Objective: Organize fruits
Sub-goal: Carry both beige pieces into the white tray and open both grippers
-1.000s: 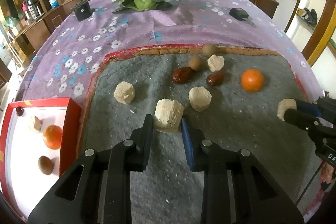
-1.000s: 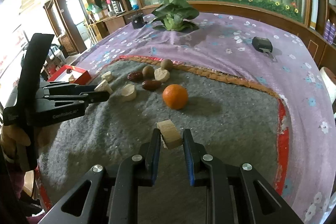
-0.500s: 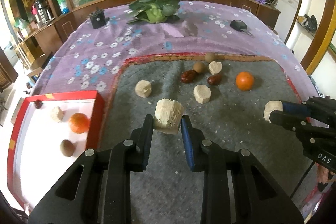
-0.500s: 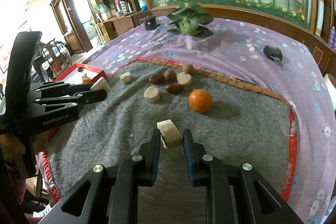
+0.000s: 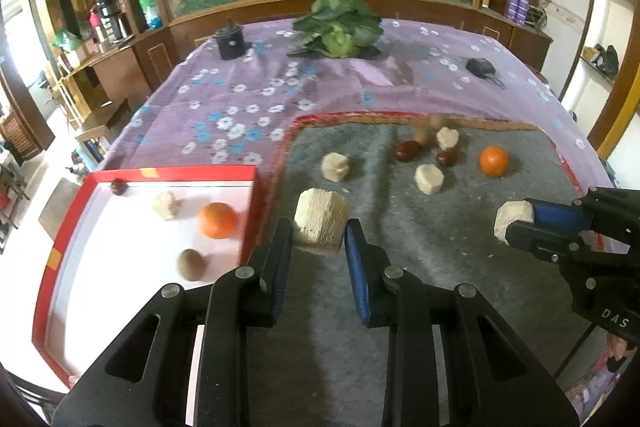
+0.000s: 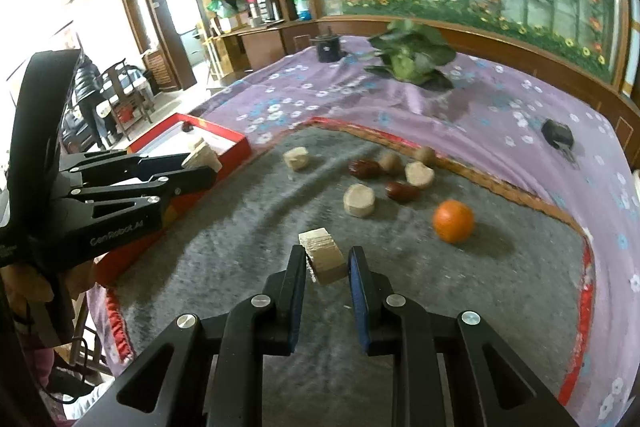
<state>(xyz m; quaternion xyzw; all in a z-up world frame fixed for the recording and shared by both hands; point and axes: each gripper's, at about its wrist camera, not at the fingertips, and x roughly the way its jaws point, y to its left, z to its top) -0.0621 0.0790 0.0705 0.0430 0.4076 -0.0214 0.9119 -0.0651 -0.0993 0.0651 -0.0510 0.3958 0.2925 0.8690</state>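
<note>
My left gripper (image 5: 318, 235) is shut on a pale ridged fruit chunk (image 5: 320, 221), held above the grey mat just right of the red tray (image 5: 252, 187). The tray holds an orange (image 5: 217, 220), a brown round fruit (image 5: 191, 264), a pale chunk (image 5: 165, 205) and a dark date (image 5: 118, 186). My right gripper (image 6: 326, 263) is shut on a tan chunk (image 6: 323, 255) above the mat; it also shows in the left wrist view (image 5: 514, 223). On the mat lie an orange (image 6: 453, 220), two dark dates (image 6: 364, 169), pale chunks (image 6: 359, 200) and brown round fruits (image 6: 425, 155).
The grey mat (image 5: 440, 267) with a red border lies on a purple flowered tablecloth (image 5: 248, 99). A leafy cabbage (image 5: 338, 31), a black pot (image 5: 230, 43) and a black charger (image 5: 482, 67) sit at the far side. A wooden ledge and planter wall run behind.
My left gripper has carried its chunk left toward the red tray, which now fills more of the view. The right gripper has also swung left with its chunk.
</note>
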